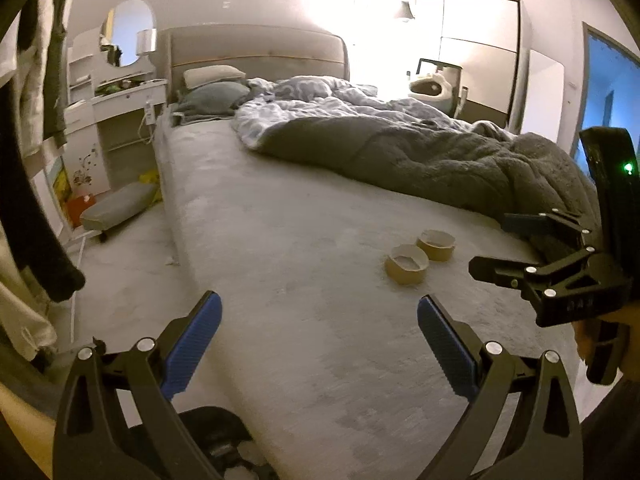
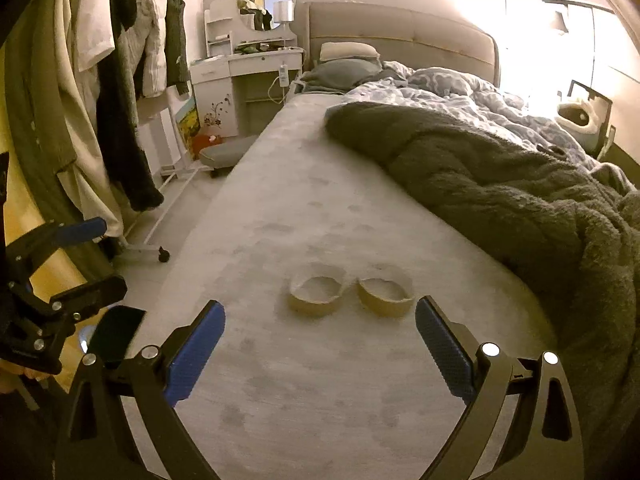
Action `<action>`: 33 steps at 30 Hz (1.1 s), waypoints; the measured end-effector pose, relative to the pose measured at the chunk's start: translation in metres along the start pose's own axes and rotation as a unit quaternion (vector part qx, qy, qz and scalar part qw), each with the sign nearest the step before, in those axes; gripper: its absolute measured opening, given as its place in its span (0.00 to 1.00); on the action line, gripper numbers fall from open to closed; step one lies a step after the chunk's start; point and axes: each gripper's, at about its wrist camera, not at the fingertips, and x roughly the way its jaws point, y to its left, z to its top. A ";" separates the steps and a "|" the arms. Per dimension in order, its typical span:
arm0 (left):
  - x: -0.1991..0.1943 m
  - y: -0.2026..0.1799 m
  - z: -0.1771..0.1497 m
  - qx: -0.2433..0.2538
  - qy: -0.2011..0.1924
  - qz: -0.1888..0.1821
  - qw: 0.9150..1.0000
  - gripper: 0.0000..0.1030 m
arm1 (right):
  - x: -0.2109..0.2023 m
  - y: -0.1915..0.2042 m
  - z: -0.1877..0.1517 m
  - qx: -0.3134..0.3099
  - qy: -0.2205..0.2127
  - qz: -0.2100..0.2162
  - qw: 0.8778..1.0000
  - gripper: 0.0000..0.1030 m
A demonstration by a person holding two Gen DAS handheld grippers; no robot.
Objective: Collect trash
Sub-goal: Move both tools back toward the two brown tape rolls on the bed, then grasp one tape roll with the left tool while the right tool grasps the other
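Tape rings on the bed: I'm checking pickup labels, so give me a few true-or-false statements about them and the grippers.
1. Two tape rings lie side by side on the bare mattress. True.
2. The right gripper is shut on a ring. False: it is open and holds nothing.
3. The left gripper is open. True.
4. The rings lie on top of the dark blanket. False: they lie beside it.

2 tape rolls, 2 pillows, 1 duvet.
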 end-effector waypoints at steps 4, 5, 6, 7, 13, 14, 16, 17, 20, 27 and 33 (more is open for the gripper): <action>0.009 -0.012 0.002 0.007 -0.001 -0.011 1.000 0.96 | 0.004 -0.015 0.001 -0.008 0.004 -0.002 1.000 0.94; 0.013 -0.016 0.002 0.011 0.002 -0.017 1.000 0.96 | 0.004 -0.018 0.002 -0.009 0.003 0.000 1.000 0.94; 0.015 -0.019 0.003 0.014 0.004 -0.020 1.000 0.96 | 0.005 -0.021 0.002 -0.012 0.003 0.001 1.000 0.94; 0.019 -0.022 0.003 0.018 0.005 -0.023 1.000 0.96 | 0.006 -0.024 0.003 -0.015 0.003 0.002 1.000 0.94; 0.038 -0.035 0.001 0.033 0.021 -0.036 0.999 0.95 | 0.010 -0.044 0.004 -0.013 0.010 0.003 1.000 0.94; 0.042 -0.038 0.002 0.036 0.023 -0.039 0.998 0.95 | 0.011 -0.047 0.004 -0.014 0.010 0.003 1.000 0.94; 0.047 -0.044 0.002 0.042 0.025 -0.046 0.998 0.94 | 0.013 -0.052 0.004 -0.015 0.012 0.004 1.000 0.94; 0.052 -0.048 0.002 0.047 0.026 -0.050 0.997 0.92 | 0.014 -0.055 0.005 -0.017 0.013 0.004 1.000 0.94; 0.061 -0.056 0.002 0.057 0.032 -0.059 0.996 0.84 | 0.018 -0.060 0.005 -0.021 0.017 0.006 1.000 0.94; 0.089 -0.066 0.001 0.059 0.048 -0.075 0.994 0.77 | 0.030 -0.067 0.003 -0.031 0.032 0.022 0.999 0.94; 0.110 -0.069 0.002 0.054 0.061 -0.084 0.993 0.73 | 0.040 -0.076 -0.002 -0.019 0.045 0.029 0.998 0.94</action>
